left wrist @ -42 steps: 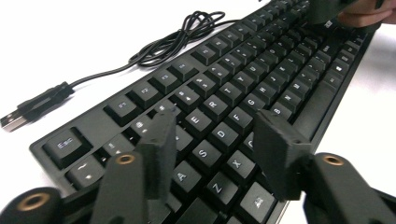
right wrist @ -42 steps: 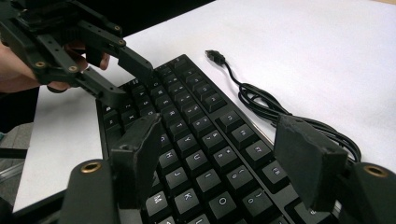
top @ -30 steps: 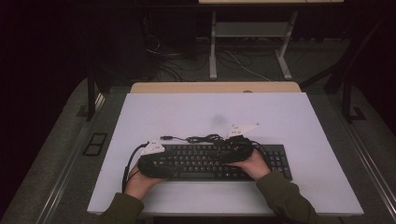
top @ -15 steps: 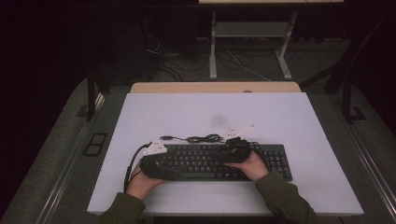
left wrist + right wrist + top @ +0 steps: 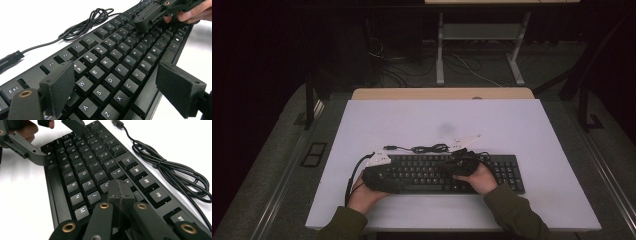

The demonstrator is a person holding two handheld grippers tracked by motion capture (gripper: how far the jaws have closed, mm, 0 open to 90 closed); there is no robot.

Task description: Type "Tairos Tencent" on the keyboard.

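The keyboard [image 5: 117,62] runs off the frame bottom; its cable [image 5: 175,175] leaves the right edge.

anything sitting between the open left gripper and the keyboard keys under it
Nothing visible does. The left gripper hangs open right over the keyboard, with only bare keys between its jaws; the cable lies off behind the keyboard.

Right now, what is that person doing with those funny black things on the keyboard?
A person is holding a tool in each hand over a black keyboard on a white table. The right tool has its jaws pressed together, with the tip down among the keys near the middle, as if pressing one. The left tool hangs open over the letter keys at the keyboard's left end. The keyboard's cable lies bundled behind it, unplugged.
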